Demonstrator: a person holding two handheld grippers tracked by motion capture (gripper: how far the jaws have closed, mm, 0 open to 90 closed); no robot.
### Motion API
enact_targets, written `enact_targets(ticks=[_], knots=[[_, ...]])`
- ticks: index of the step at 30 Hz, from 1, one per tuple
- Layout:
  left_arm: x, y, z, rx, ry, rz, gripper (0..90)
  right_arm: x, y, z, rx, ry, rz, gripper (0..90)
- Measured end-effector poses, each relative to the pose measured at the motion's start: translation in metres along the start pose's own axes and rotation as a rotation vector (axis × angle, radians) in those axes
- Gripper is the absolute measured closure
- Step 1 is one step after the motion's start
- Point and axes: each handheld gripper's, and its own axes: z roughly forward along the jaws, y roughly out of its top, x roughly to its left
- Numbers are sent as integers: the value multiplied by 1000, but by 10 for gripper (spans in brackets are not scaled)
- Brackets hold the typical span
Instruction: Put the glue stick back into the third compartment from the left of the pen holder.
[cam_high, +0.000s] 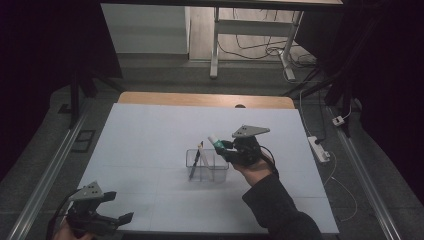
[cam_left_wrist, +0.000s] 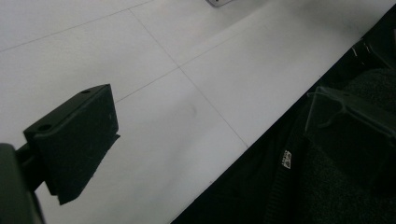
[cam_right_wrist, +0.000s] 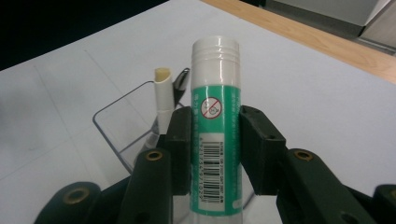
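A single green-and-white glue stick is clamped between the jaws of the right gripper, which are closed to a narrow gap on its barrel, cap end pointing away from the hand. In the high view the stick is held above the surface, just beside the right edge of one clear plastic holder. Two items are seen standing in that holder: a white pen and a dark pen. The left gripper is held at the near left corner of the surface, its jaws set wide apart with nothing between them.
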Motion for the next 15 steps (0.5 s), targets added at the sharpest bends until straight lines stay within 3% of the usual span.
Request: enact_targets(ticks=[7, 15], knots=[[0, 0, 0, 0, 0, 0, 27, 10, -4, 13, 10, 9, -22, 651], [0, 0, 0, -1, -1, 1, 27, 11, -12, 18, -1, 4, -45, 650]])
